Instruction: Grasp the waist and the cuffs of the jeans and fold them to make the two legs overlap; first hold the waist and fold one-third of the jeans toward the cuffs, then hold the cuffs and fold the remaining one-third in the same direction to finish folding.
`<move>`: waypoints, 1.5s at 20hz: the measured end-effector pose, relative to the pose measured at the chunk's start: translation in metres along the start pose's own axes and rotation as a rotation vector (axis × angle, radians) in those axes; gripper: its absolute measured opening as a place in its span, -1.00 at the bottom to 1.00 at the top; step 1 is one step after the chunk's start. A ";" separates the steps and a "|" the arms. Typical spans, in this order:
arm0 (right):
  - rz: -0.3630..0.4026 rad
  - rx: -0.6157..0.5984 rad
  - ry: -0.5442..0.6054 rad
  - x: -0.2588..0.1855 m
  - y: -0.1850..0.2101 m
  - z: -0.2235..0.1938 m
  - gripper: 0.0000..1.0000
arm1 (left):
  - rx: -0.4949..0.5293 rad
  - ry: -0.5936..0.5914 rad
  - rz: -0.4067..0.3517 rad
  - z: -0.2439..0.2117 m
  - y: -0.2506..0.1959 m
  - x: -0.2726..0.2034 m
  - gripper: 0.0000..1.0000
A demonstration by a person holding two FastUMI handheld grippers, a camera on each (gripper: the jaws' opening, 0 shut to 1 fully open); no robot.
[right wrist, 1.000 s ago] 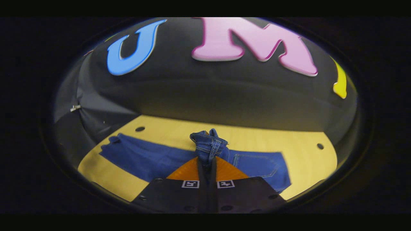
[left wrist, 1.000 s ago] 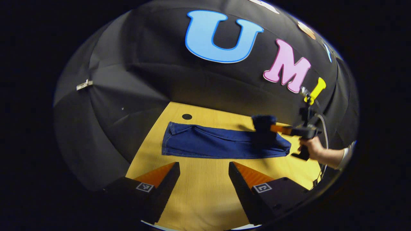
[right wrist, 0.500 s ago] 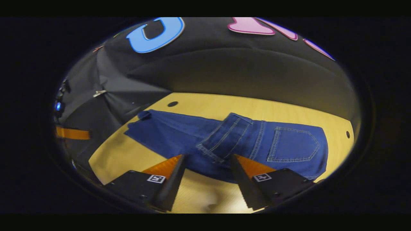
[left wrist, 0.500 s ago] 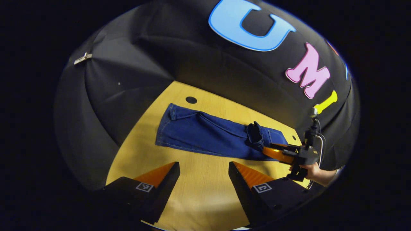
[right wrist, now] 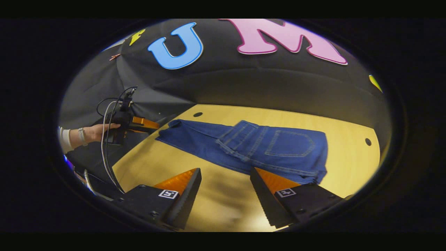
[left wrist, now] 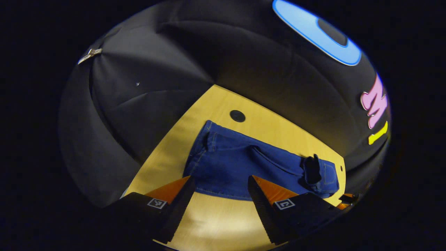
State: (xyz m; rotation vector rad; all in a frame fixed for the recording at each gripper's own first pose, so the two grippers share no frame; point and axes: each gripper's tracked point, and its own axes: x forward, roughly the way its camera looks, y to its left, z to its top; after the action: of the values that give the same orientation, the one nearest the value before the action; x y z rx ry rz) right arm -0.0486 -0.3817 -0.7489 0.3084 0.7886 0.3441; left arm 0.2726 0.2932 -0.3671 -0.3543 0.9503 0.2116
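Though waist lies folded, jeans (right wrist: 258, 146) flat — table (right wrist: 209, 195) edge bare near right hand-held gripper (right wrist: 224, 195).

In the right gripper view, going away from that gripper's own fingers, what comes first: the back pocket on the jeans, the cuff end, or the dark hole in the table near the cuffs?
1. Back pocket, just ahead, slightly right.
2. Cuff end, far left.
3. Dark hole, just beyond the cuffs.

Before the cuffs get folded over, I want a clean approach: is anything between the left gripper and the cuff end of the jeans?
Nothing visible: bare table lies between the open left gripper and the jeans.
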 end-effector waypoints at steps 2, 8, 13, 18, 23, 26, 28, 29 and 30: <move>-0.029 0.021 -0.008 -0.009 -0.018 0.005 0.72 | -0.002 0.017 0.048 -0.001 0.011 0.009 0.92; -0.077 0.033 -0.033 -0.028 -0.049 0.011 0.72 | 0.016 0.136 0.156 -0.030 0.027 0.052 0.93; -0.074 0.052 0.003 -0.029 -0.047 -0.010 0.72 | 0.149 0.165 0.219 -0.036 0.031 0.054 0.91; -0.061 0.059 0.009 -0.040 -0.040 -0.011 0.72 | 0.065 0.131 0.135 -0.032 0.009 0.064 -0.21; -0.099 0.068 0.005 -0.058 -0.056 -0.013 0.72 | -0.059 0.129 0.106 -0.032 0.002 0.055 -0.87; -0.106 0.084 0.009 -0.062 -0.062 -0.017 0.72 | -0.100 0.023 0.005 -0.003 -0.034 0.037 -0.88; -0.102 0.084 0.014 -0.063 -0.063 -0.018 0.72 | -0.022 -0.026 -0.054 0.010 -0.062 0.004 -0.88; -0.093 0.088 0.019 -0.063 -0.062 -0.019 0.72 | 0.010 -0.052 -0.085 0.017 -0.075 -0.012 -0.88; -0.079 0.093 0.021 -0.065 -0.059 -0.020 0.72 | 0.015 -0.078 -0.123 0.022 -0.091 -0.028 -0.88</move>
State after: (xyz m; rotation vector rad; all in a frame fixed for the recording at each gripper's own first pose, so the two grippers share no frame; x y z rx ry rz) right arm -0.0949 -0.4591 -0.7439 0.3599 0.8369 0.2373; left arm 0.3034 0.2172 -0.3135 -0.3870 0.8495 0.1051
